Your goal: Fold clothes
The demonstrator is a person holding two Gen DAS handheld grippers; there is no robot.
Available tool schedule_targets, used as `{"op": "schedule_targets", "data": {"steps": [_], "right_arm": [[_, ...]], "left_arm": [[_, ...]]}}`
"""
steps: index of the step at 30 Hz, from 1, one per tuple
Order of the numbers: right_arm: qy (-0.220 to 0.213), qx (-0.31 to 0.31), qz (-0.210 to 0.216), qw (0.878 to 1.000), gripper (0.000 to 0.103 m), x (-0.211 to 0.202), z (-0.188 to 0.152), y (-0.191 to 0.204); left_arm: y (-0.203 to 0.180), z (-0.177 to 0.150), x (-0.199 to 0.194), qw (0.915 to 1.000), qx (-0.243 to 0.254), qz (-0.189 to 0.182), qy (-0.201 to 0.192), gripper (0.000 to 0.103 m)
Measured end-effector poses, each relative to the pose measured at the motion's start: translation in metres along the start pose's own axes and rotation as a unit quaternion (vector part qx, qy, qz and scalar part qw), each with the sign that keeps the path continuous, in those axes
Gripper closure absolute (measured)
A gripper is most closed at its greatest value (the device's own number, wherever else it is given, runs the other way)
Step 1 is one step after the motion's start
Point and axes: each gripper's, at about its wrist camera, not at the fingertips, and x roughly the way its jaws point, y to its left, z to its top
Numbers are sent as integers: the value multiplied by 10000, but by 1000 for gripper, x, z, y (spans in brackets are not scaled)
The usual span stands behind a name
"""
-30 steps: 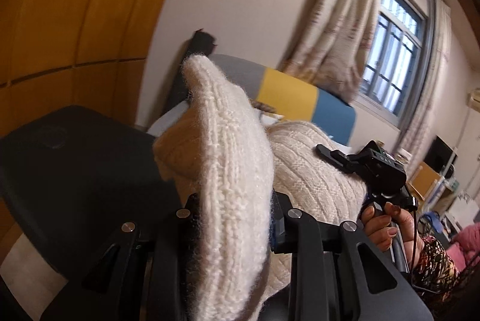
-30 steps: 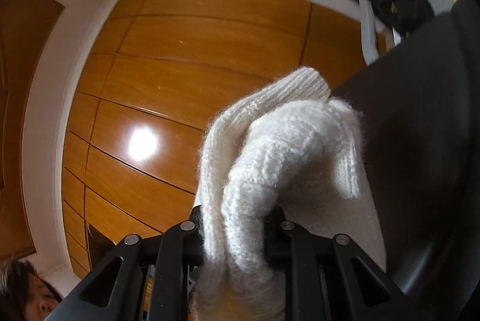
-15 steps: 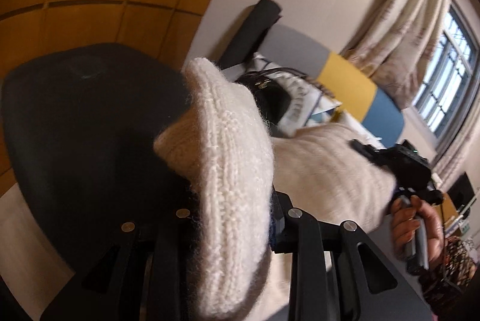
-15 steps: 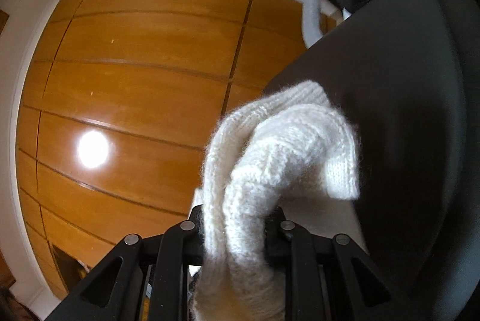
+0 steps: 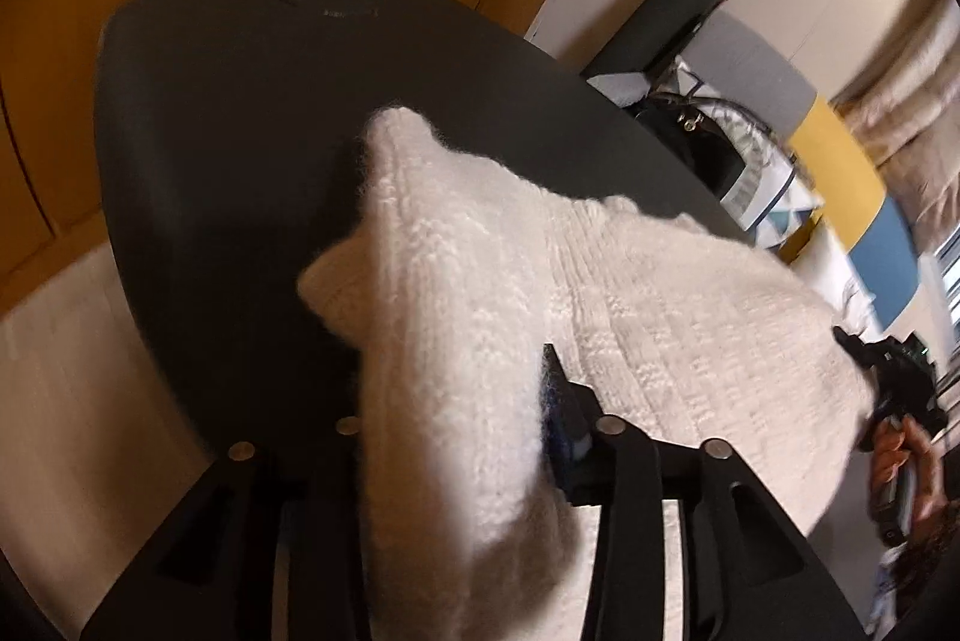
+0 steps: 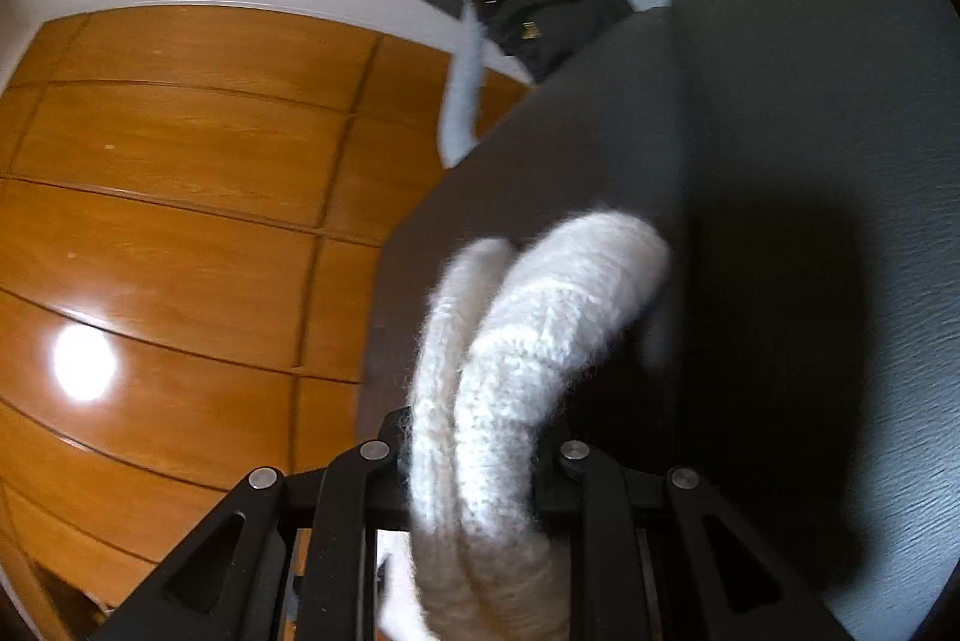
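Jaws of the left gripper (image 5: pixel 456 437) are opening around a bunched fold of the white knit sweater (image 5: pixel 660 317); the right gripper (image 6: pixel 474 467) jaws, opening slightly, pinch another fold, likely spreading it over the dark table (image 5: pixel 240 131) near its far edge

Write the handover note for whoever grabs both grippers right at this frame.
Left gripper: jaws opening, white knit sweater between them.
Right gripper: jaws opening a little, a doubled edge of the sweater between them.
Sweater hangs stretched between the two grippers over the dark grey surface.
Done: both ends picked up.
Left: lay it down, let go, finish and tidy the fold.
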Motion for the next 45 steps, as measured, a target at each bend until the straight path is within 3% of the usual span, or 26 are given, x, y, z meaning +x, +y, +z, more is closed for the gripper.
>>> {"op": "schedule_targets", "data": {"steps": [2, 5, 9, 11, 14, 16, 19, 21, 24, 26, 28, 30, 32, 33, 37, 41, 45], "right_arm": [[-46, 68, -232, 9997, 77, -4, -1, -9], [-103, -80, -544, 9984, 68, -9, 3, -8], [-476, -614, -1084, 9911, 67, -36, 4, 9], [-763, -1004, -1462, 9812, 66, -57, -2, 22], [-947, -1827, -1677, 9641, 64, -67, -15, 57], [-871, -2727, -1700, 9430, 64, -57, -32, 92], [-551, -3846, -1878, 9021, 64, -22, -56, 129], [-244, -4400, -2022, 8746, 64, 2, -75, 140], [132, -4716, -2452, 8469, 64, 38, -89, 141], [251, -4602, -2704, 8453, 65, 50, -91, 134], [233, -4394, -2846, 8517, 67, 56, -83, 125], [157, -4263, -2895, 8569, 68, 50, -76, 115], [61, -4203, -3018, 8557, 67, 47, -71, 109], [13, -4176, -3084, 8547, 67, 46, -68, 106], [-147, -3905, -2910, 8733, 66, 31, -64, 98], [-220, -4000, -2971, 8667, 66, 31, -73, 104], [-256, -3967, -2907, 8703, 65, 27, -76, 104]], "left_arm": [[-14, -2, 0, 9983, 381, 441, -67, 48], [-27, -1, -5, 9907, 823, 1068, -175, 40], [-16, 10, -32, 9850, 637, 1519, -514, 40], [-6, 17, -50, 9784, 473, 1844, -807, 39], [9, 22, -79, 9687, 125, 2120, -1287, 40], [11, 21, -91, 9684, -50, 1999, -1490, 40], [2, 13, -90, 9725, 75, 1867, -1387, 40], [-9, 5, -79, 9765, 309, 1770, -1190, 39], [-37, -7, -54, 9768, 886, 1750, -859, 40], [-57, -15, -35, 9712, 1312, 1879, -653, 39], [-71, -21, -19, 9620, 1680, 2088, -519, 39], [-84, -24, -8, 9502, 1966, 2347, -592, 39], [-87, -30, -6, 9466, 2064, 2353, -779, 37], [-87, -32, -5, 9479, 2022, 2321, -818, 37], [-82, -34, -1, 9538, 1775, 2229, -951, 36], [-75, -30, 5, 9621, 1550, 2064, -881, 32], [-60, -28, 6, 9736, 1206, 1745, -840, 29]]}}
